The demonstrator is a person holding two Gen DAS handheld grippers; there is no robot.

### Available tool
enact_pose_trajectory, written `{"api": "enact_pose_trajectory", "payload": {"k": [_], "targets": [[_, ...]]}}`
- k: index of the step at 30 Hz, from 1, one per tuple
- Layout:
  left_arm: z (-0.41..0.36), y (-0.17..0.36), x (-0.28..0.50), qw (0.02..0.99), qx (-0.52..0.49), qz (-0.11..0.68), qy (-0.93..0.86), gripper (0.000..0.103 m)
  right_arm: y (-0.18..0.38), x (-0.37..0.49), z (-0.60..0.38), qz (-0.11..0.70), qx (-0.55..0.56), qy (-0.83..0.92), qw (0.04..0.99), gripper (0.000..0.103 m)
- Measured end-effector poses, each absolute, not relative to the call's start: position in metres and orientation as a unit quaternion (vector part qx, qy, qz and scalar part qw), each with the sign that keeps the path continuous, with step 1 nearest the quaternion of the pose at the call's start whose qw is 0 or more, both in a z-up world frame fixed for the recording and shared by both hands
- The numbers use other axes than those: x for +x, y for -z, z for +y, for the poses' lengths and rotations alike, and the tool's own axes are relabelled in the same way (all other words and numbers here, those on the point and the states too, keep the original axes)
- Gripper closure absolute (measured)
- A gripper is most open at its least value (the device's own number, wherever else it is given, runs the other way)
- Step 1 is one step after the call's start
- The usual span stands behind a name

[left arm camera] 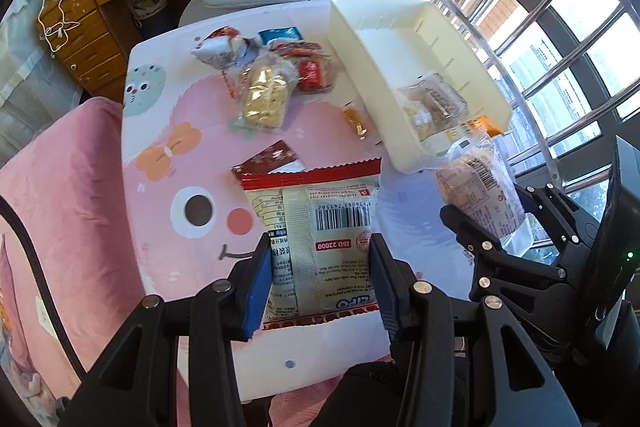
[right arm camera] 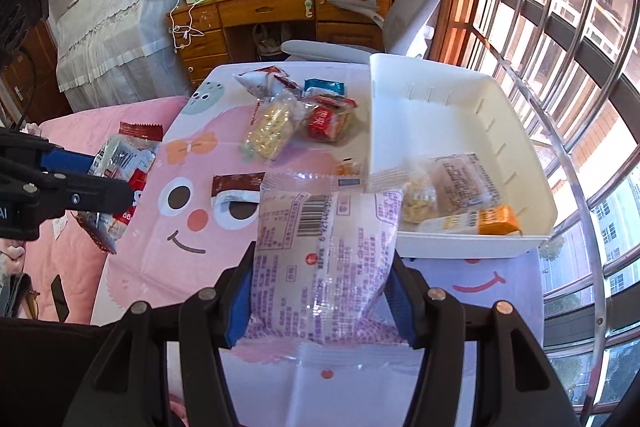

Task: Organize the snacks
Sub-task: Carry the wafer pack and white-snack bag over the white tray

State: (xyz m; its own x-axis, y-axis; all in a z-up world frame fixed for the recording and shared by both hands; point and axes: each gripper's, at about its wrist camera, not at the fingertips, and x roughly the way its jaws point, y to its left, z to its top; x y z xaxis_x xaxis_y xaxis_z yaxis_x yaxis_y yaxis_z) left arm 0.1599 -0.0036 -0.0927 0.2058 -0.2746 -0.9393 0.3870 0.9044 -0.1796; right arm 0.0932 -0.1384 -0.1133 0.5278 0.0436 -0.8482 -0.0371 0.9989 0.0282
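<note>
My left gripper [left arm camera: 318,283] is shut on a red-edged white snack packet [left arm camera: 316,227] and holds it above the pink table [left arm camera: 168,155]; it also shows at the left of the right wrist view [right arm camera: 116,183]. My right gripper [right arm camera: 320,291] is shut on a clear purple-printed snack packet [right arm camera: 324,259], held just in front of the white bin [right arm camera: 520,163]. The bin [left arm camera: 376,67] holds a clear cookie packet [right arm camera: 456,179] and an orange-and-white packet [right arm camera: 472,219]. A pile of loose snacks [right arm camera: 296,111] lies at the table's far side.
A brown-and-white packet [right arm camera: 236,187] lies on the table's middle, a small orange sachet [left arm camera: 356,121] beside the bin. A grey office chair [right arm camera: 404,15] and wooden desk [right arm camera: 280,11] stand behind. Window bars [right arm camera: 580,67] run along the right. Pink bedding [left arm camera: 60,187] is on the left.
</note>
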Motion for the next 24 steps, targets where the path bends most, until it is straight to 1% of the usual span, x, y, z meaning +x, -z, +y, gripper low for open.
{"api": "enact_pose_trajectory", "payload": {"k": [16, 24], "targets": [[-0.124, 0.075, 0.162, 0.794, 0.024, 0.569, 0.211, 0.058, 0.090, 0.111, -0.252, 0.472, -0.019, -0.059, 0.879, 0.045], [-0.169, 0.079, 0.181, 0.804, 0.010, 0.557, 0.205, 0.058, 0.093, 0.134, -0.304, 0.476, -0.014, -0.053, 0.878, 0.045]]}}
